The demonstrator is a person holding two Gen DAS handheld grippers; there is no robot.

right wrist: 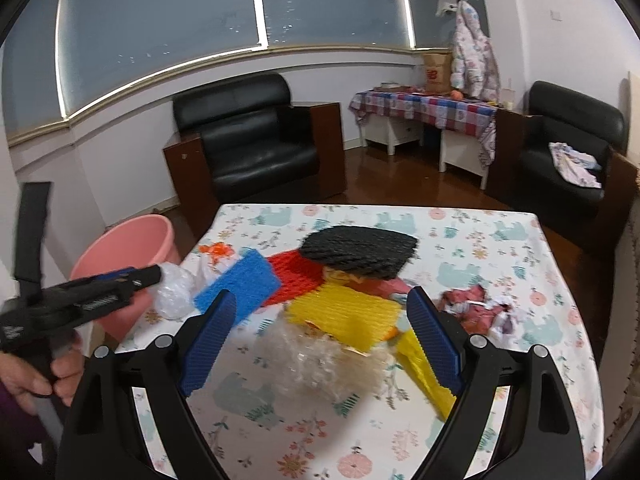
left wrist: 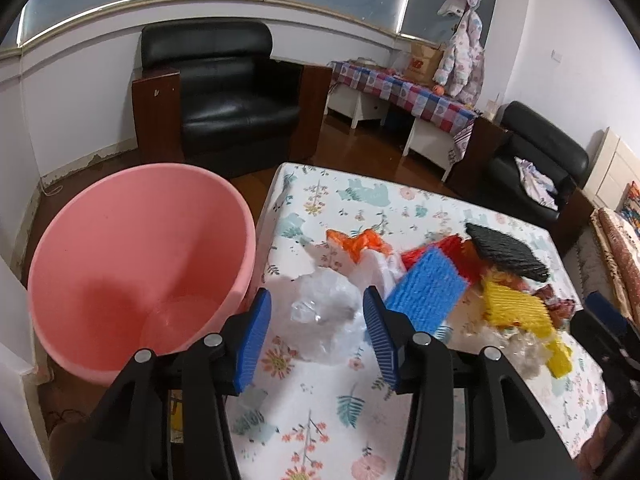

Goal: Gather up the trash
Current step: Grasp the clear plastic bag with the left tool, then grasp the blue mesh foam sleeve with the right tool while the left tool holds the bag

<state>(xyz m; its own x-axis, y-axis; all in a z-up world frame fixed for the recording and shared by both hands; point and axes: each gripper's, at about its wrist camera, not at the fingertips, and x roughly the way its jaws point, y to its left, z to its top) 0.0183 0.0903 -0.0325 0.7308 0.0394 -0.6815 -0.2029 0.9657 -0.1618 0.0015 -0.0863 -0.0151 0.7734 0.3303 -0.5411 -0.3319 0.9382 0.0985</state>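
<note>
Pink bucket [left wrist: 132, 248] stands on the floor just off the table's left edge, mouth tilted toward the left-wrist camera, nothing visible inside. Trash sits on the floral-cloth table [left wrist: 344, 412], piled from the left edge across the middle. Clear plastic wad [left wrist: 324, 320] lies near the left edge, beside the bucket. Left gripper [left wrist: 316, 336] points down at it, blue pads parted on either side of the wad with a gap showing, not pressing; nothing held. Blue mesh sheet [right wrist: 240, 284] has its long axis diagonal, running from the near left toward the far right of the table. Black mesh sheet [right wrist: 360, 252] lies on top of the red mesh sheet [right wrist: 296, 276], long axis roughly parallel to the far edge. Yellow mesh sheet [right wrist: 348, 312] sits near the middle. Right gripper [right wrist: 320, 344] angled down, jaws wide apart, straddling a bubble-wrap clump [right wrist: 320, 364] without contact. A person's hand [right wrist: 36, 376] grips the left tool's handle at the frame's left edge.
</note>
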